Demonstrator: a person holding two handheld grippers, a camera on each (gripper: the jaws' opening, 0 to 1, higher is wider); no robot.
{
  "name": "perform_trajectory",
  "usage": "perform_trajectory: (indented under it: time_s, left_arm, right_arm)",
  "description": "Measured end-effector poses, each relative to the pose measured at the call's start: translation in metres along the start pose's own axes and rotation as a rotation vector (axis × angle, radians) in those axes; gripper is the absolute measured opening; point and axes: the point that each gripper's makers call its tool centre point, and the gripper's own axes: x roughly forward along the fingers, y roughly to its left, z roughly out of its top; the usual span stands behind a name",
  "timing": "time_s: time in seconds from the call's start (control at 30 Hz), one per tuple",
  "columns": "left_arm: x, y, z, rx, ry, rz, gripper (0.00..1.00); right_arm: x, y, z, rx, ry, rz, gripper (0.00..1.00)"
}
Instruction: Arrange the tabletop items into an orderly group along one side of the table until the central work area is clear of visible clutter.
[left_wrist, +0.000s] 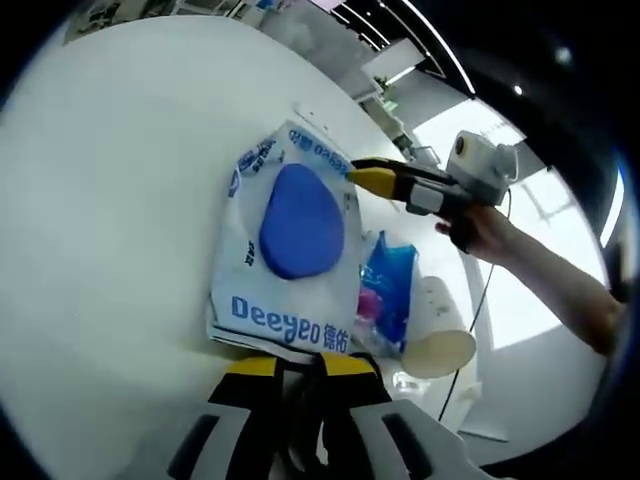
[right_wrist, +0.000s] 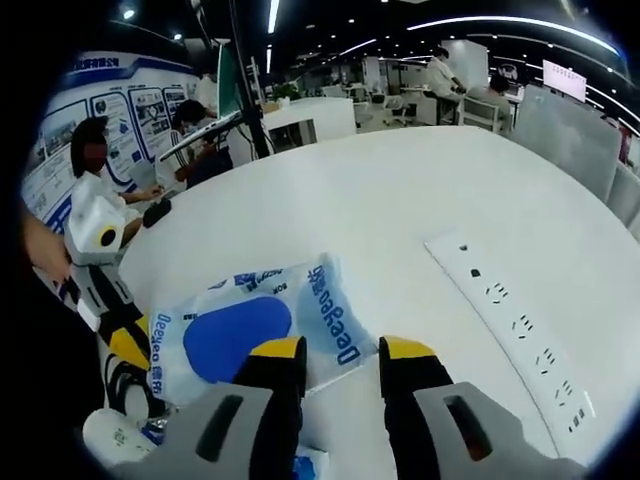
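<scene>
Left gripper view
- Left gripper (left_wrist: 300, 368): yellow-tipped jaws rise from the bottom, close together at the near edge of the wipes pack; whether they pinch it cannot be told.
- Wipes pack (left_wrist: 290, 250): white and blue, "Deeyeo" print, blue oval lid; lies flat on the white table (left_wrist: 110, 200).
- Blue packet (left_wrist: 390, 285): touching the wipes pack's side.
- Paper cup (left_wrist: 438, 335): lying on its side, just beside the blue packet.
- Right gripper (left_wrist: 372, 175): held by a hand (left_wrist: 485, 228); tips at the pack's far edge, jaw state unclear.

Right gripper view
- Right gripper (right_wrist: 340, 352): jaws apart, gap visible, over the edge of the wipes pack (right_wrist: 250, 325).
- Left gripper (right_wrist: 130, 345): at the pack's opposite edge.
- Power strip (right_wrist: 520, 325): white, flat on the table (right_wrist: 400, 190), well apart from the pack.
- Paper cup (right_wrist: 115, 435): beside the pack, low left.
- Background: people seated at desks.
</scene>
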Motion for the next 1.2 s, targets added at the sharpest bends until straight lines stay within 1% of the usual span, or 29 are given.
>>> perform_trajectory:
  time_s: [0.07,0.1,0.2,0.27,0.33,0.37,0.4,0.43,0.5,0.7,0.77,0.87,0.9,1.03,1.1,1.2]
  left_arm:
    - [0.0,0.0,0.0,-0.008,0.004,-0.004,0.11]
    - [0.0,0.0,0.0,-0.015,0.006,-0.005,0.1]
    - [0.0,0.0,-0.001,-0.023,0.009,-0.007,0.09]
    - [0.001,0.0,-0.001,-0.021,0.011,-0.008,0.09]
    - [0.001,0.0,-0.001,-0.015,0.014,-0.008,0.08]
    - [0.0,-0.001,-0.001,-0.007,0.008,-0.011,0.06]
    - [0.0,-0.002,0.0,-0.004,0.008,-0.015,0.03]
    - [0.0,-0.004,0.0,-0.008,0.009,-0.023,0.02]
    - [0.0,-0.004,0.0,-0.008,0.01,-0.021,0.01]
    - [-0.004,-0.005,0.003,-0.01,0.004,-0.03,0.0]
    - [-0.006,-0.006,0.006,-0.015,-0.002,-0.032,0.0]
    - [-0.01,-0.008,0.013,-0.01,-0.023,-0.035,0.0]
    - [-0.013,-0.009,0.015,-0.009,-0.025,-0.041,0.0]
    - [-0.018,-0.01,0.022,-0.004,-0.044,-0.043,0.0]
    - [-0.02,-0.012,0.027,-0.003,-0.055,-0.048,0.0]
    - [-0.024,-0.014,0.033,0.01,-0.073,-0.048,0.0]
  right_arm:
    - [0.002,-0.002,-0.003,0.008,0.001,-0.006,0.23]
    - [0.002,-0.004,-0.005,0.008,0.004,-0.016,0.2]
    - [0.004,-0.007,-0.013,-0.022,0.039,-0.037,0.16]
    - [0.004,-0.006,-0.013,-0.039,0.039,-0.042,0.14]
    - [0.005,-0.012,-0.015,-0.056,0.036,-0.06,0.02]
    - [0.003,-0.01,-0.016,-0.039,0.038,-0.05,0.0]
    - [0.003,-0.01,-0.015,-0.017,0.029,-0.058,0.0]
    - [0.003,-0.009,-0.015,-0.022,0.026,-0.053,0.0]
    - [0.003,-0.008,-0.015,-0.009,0.021,-0.056,0.0]
    - [-0.001,-0.008,-0.014,-0.007,0.024,-0.064,0.0]
    - [-0.003,-0.009,-0.014,0.004,0.022,-0.07,0.0]
    - [-0.01,-0.012,-0.012,0.049,0.0,-0.088,0.0]
    - [-0.015,-0.012,-0.01,0.06,-0.008,-0.093,0.0]
    - [-0.022,-0.014,-0.011,0.068,-0.014,-0.108,0.0]
    - [-0.028,-0.016,-0.009,0.092,-0.029,-0.125,0.0]
    - [-0.034,-0.021,-0.007,0.103,-0.045,-0.14,0.0]
